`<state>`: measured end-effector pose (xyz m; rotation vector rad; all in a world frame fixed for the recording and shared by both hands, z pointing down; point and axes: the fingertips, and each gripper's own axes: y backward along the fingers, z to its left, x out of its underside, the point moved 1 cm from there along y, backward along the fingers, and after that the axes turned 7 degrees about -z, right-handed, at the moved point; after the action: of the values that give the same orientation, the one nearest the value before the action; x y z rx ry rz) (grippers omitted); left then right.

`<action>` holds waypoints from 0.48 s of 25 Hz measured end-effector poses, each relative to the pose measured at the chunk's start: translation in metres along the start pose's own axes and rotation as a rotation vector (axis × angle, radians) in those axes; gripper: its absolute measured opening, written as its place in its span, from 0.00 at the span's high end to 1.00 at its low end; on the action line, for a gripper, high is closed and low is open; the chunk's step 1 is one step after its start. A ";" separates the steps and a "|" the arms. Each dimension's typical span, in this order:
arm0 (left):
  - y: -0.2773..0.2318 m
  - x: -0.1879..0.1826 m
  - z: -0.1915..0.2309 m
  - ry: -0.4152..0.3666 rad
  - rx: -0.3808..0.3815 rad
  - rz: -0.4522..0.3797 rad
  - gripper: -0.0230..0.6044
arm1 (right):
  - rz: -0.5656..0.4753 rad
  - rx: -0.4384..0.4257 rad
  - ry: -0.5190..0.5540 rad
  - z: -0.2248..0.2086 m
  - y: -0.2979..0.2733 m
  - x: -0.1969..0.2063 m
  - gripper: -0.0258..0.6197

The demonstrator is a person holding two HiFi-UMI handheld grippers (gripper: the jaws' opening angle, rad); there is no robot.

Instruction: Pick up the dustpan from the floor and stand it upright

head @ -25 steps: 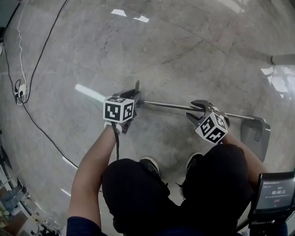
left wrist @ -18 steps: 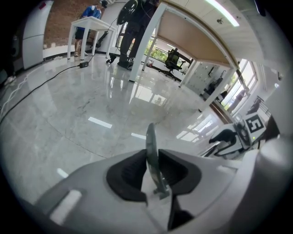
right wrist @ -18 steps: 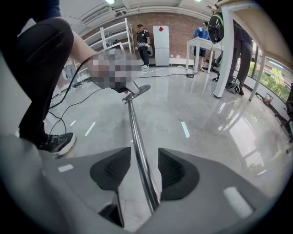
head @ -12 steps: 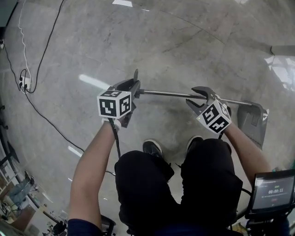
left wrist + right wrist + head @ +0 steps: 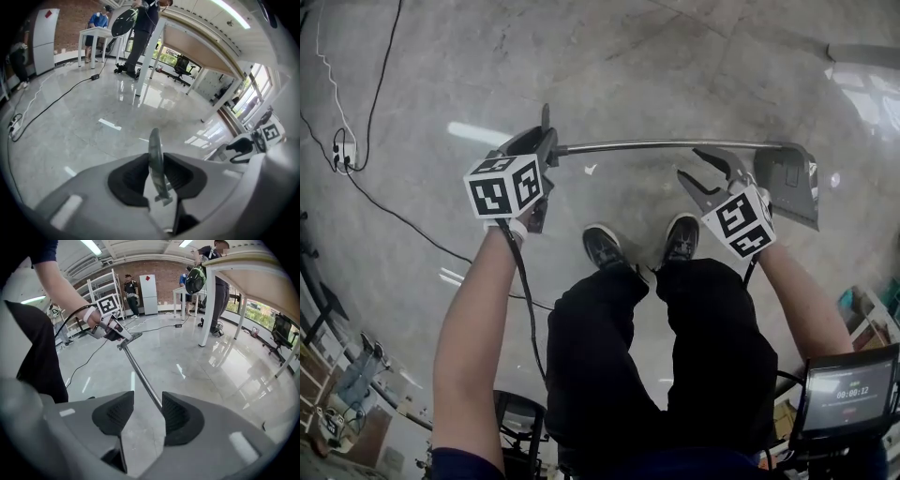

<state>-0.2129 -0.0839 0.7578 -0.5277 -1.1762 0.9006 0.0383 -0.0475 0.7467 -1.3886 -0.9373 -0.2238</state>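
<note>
Lift step: dustpan (image 5: 787, 178) off floor (image 5: 675, 56), handle (image 5: 656, 145) level. Left gripper (image 5: 154, 171) clamped on handle tip, jaws just eased wider; right gripper (image 5: 147, 411) agape round handle, no squeeze. Next: lower pan end, swing handle vertical.

Head view: high above, steeply down onto glossy grey marble floor (image 5: 675, 56). Both gripper views: close behind own jaws, facing out across room. All three share long silver metal dustpan handle (image 5: 656, 145).

Floor (image 5: 675, 66) lies open ahead; cable (image 5: 47, 105) crosses left; 2 shoes (image 5: 605, 246) stand under the handle (image 5: 656, 145).
</note>
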 end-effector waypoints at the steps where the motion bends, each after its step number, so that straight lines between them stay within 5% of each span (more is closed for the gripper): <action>1: 0.008 -0.001 -0.004 0.001 0.002 0.004 0.80 | 0.003 0.004 -0.004 0.004 0.009 -0.003 0.66; 12: 0.087 -0.028 -0.070 0.026 0.060 0.012 0.80 | 0.010 0.012 -0.112 0.043 0.112 -0.039 0.66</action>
<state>-0.1780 -0.0521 0.6524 -0.4966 -1.1199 0.9341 0.0672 0.0016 0.6338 -1.4062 -1.0220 -0.1335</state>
